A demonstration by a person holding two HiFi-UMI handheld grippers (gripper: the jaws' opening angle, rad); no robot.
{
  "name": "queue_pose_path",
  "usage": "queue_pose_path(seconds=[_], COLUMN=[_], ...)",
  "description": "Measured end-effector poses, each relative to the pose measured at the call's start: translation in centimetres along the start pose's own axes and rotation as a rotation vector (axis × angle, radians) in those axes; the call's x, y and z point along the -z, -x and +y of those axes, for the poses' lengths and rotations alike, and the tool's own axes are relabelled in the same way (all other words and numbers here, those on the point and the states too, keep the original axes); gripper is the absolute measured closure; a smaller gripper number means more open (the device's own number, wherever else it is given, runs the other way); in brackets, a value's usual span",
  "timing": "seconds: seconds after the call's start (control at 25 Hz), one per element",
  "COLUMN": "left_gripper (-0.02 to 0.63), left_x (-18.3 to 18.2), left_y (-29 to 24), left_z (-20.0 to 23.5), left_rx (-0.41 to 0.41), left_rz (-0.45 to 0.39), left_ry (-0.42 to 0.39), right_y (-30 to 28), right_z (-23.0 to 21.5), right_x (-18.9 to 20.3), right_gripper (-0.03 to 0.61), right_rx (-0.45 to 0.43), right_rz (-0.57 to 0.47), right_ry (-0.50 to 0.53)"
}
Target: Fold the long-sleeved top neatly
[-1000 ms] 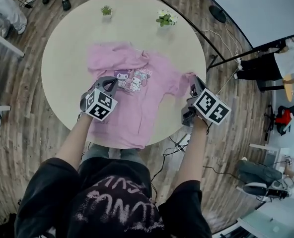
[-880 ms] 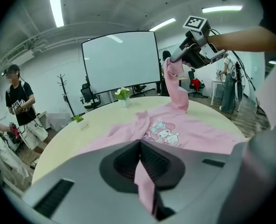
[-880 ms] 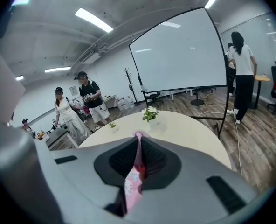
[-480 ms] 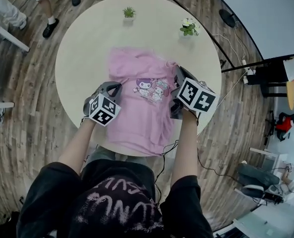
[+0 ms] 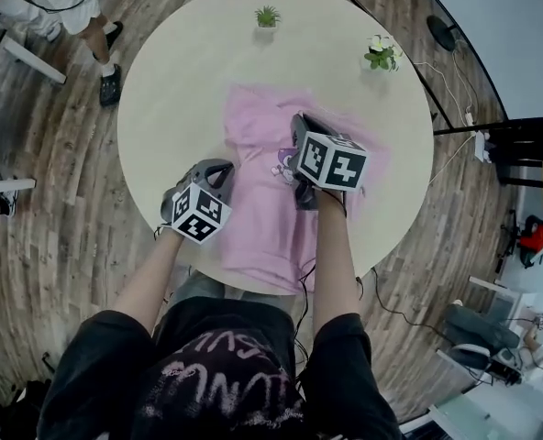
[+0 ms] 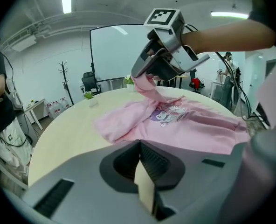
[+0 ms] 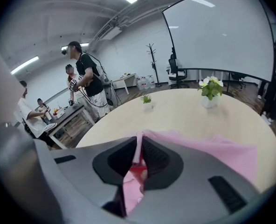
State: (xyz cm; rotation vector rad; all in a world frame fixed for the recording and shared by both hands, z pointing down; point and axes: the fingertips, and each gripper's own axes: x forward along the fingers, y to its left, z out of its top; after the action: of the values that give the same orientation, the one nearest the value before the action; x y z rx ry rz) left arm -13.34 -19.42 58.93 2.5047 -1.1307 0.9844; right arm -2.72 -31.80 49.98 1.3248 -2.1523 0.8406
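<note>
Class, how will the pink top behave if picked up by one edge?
Probably floppy: the lifted part of the pink top droops in soft folds. Likely light for its size, since a small pinch carries it.

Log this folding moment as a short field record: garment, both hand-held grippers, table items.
Garment: pink long-sleeved top, spread on the round table, cartoon print facing up
Left hand-held gripper: shut, beside the top's left edge
Right hand-held gripper: grips a lifted fold of the top; jaws have just been opening slightly
Far edge of table: green potted plant; white-flowered plant
</note>
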Motion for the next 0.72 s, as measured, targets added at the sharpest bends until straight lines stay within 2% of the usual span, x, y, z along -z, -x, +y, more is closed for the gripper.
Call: queue_pose_path(seconds=[0.08,0.2,0.32,0.4,0.6,0.72], left_gripper=[0.603,0.603,0.603,0.603,0.603,0.603], left_x=[0.4,0.7,1.0,1.1,0.9,0.3], left_y=[0.0,-0.1,-0.2,-0.2,-0.1,0.2], left_z=[-0.1,-0.5,-1.0,-1.3,-1.9,-2.7], left_rx=[0.006,0.02,0.031,0.035,0.036,0.032], left_rz=[0.007,0.012,0.011,0.012,0.016,0.009], left_ry=[-0.003,-0.019,-0.03,-0.041,-0.063,-0.084], right_y=[-1.3,-2.7,-3.0,-2.6,0.1,2.5], right_z=[1.0,2.4,3.6,3.8,2.6,0.8], right_x=[1.1,2.5,3.3,3.4,4.1,5.1], right_gripper=[0.521,0.464,0.408,0.394,0.404,0.463], right_rx=[-0.022,-0.066,-0.114,-0.127,-0.115,-0.069], right_rz=[0.025,0.056,0.051,0.036,0.006,-0.015], right_ry=[0.01,0.014,0.009,0.011,0.038,0.07])
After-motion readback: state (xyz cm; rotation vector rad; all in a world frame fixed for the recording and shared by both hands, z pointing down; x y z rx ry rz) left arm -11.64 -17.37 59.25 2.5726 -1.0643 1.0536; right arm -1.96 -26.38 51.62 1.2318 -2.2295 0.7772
